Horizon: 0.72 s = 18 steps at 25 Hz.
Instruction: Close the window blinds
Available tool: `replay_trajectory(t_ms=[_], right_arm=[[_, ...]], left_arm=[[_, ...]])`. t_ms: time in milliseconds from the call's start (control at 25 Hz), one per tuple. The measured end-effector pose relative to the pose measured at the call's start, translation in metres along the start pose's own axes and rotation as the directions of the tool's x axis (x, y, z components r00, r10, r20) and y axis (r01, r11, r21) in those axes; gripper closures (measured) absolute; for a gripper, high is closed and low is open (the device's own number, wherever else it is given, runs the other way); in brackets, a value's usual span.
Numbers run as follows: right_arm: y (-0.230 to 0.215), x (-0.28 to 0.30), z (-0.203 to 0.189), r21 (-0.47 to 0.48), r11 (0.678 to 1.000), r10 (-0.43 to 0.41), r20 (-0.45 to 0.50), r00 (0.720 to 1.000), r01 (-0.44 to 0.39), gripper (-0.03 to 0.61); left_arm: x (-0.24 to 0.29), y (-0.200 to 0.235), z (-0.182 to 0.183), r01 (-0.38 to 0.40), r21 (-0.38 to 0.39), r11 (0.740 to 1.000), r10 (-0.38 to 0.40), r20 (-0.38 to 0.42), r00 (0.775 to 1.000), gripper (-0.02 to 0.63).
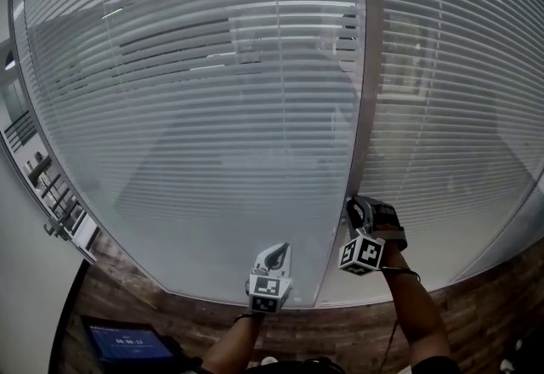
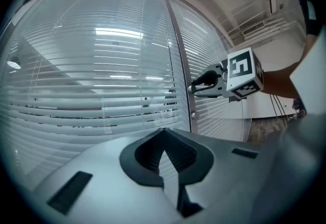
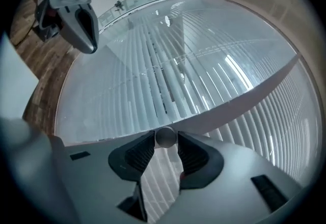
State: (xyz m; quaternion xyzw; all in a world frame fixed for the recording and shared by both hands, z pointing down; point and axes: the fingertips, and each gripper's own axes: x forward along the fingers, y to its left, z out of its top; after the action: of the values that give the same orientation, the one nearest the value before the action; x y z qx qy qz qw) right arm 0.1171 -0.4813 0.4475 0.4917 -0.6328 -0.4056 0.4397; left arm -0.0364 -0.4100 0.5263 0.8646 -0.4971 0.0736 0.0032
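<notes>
1. Head view: the window blinds (image 1: 195, 100) hang behind glass, and their slats run level across two panes on either side of an upright frame post (image 1: 367, 66). The slats look partly tilted, so I judge that the closing is not finished. The right gripper (image 1: 357, 209) is up against the lower part of that post. The left gripper (image 1: 279, 255) sits lower and further left, in front of the glass and apart from the post. A lit screen (image 1: 126, 342) shows at the bottom left.

2. Left gripper view: this gripper's fingers (image 2: 153, 149) are closed tip to tip, with nothing between them. They point at the left pane. Off to the right, the right gripper's tips meet the post.

3. Right gripper view: a small round knob (image 3: 165, 135) on the post sits squarely between the fingers (image 3: 142, 152), and both pads are pressed onto its sides. The knob's axis sticks straight out of the post, in line with the way the fingers point. Turning it is therefore likely a roll of the wrist, not a push or pull. The right hand is the one on the control. The left gripper (image 3: 81, 17) is well off to the side.
</notes>
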Motion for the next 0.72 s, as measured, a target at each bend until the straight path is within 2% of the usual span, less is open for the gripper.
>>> replay_trajectory(t_ms=[120, 160, 200, 240, 280, 360, 400, 440, 480, 520, 600, 680, 720], right_arm=[[-0.008, -0.005, 0.007, 0.202, 0.979, -0.034, 0.021, 0.999, 0.029, 0.444], [-0.012, -0.008, 0.010, 0.292, 0.956, -0.040, 0.022, 0.999, 0.032, 0.428], [-0.016, -0.011, 0.013, 0.394, 0.919, -0.043, 0.028, 0.999, 0.029, 0.425], [-0.019, -0.014, 0.013, 0.505, 0.863, -0.044, 0.043, 0.998, 0.016, 0.416], [-0.019, -0.014, 0.010, 0.623, 0.782, -0.046, 0.069, 0.997, -0.007, 0.412], [-0.023, -0.013, 0.002, 0.830, 0.554, -0.081, 0.127, 0.989, -0.061, 0.413], [-0.024, -0.014, -0.002, 0.892, 0.446, -0.107, 0.137, 0.985, -0.076, 0.412], [-0.023, -0.013, -0.006, 0.928, 0.363, -0.126, 0.135, 0.983, -0.081, 0.413], [-0.021, -0.012, -0.010, 0.950, 0.302, -0.135, 0.124, 0.983, -0.079, 0.413], [-0.017, -0.011, -0.012, 0.963, 0.258, -0.135, 0.110, 0.985, -0.072, 0.413], [-0.015, -0.013, -0.011, 0.978, 0.196, -0.125, 0.092, 0.988, -0.067, 0.413], [-0.016, -0.014, -0.011, 0.985, 0.155, -0.139, 0.094, 0.986, -0.072, 0.417], [-0.015, -0.013, -0.013, 0.987, 0.142, -0.147, 0.095, 0.985, -0.074, 0.454]], left_arm=[[0.001, 0.002, -0.002, -0.011, 0.010, 1.000, 0.011, 0.006, 1.000, 0.614], [0.001, 0.002, -0.003, -0.011, 0.009, 1.000, 0.011, 0.006, 1.000, 0.614], [0.002, 0.000, -0.003, -0.008, 0.008, 1.000, 0.008, 0.009, 1.000, 0.614], [0.002, -0.001, -0.003, -0.003, 0.008, 1.000, 0.003, 0.012, 1.000, 0.614], [0.003, -0.002, -0.004, -0.001, 0.010, 1.000, 0.001, 0.016, 1.000, 0.614], [0.005, 0.000, -0.007, -0.006, 0.020, 1.000, 0.006, 0.020, 1.000, 0.614], [0.005, 0.000, -0.008, -0.007, 0.016, 1.000, 0.007, 0.019, 1.000, 0.614], [0.005, 0.000, -0.009, -0.004, 0.005, 1.000, 0.004, 0.016, 1.000, 0.614], [0.006, 0.000, -0.010, -0.002, -0.005, 1.000, 0.002, 0.013, 1.000, 0.614], [0.006, 0.000, -0.011, -0.003, -0.005, 1.000, 0.003, 0.011, 1.000, 0.614], [0.006, 0.001, -0.011, -0.010, 0.001, 1.000, 0.010, 0.014, 1.000, 0.614], [0.005, 0.001, -0.008, -0.015, -0.003, 1.000, 0.015, 0.020, 1.000, 0.614], [0.004, 0.001, -0.008, -0.015, -0.007, 1.000, 0.015, 0.015, 1.000, 0.614]])
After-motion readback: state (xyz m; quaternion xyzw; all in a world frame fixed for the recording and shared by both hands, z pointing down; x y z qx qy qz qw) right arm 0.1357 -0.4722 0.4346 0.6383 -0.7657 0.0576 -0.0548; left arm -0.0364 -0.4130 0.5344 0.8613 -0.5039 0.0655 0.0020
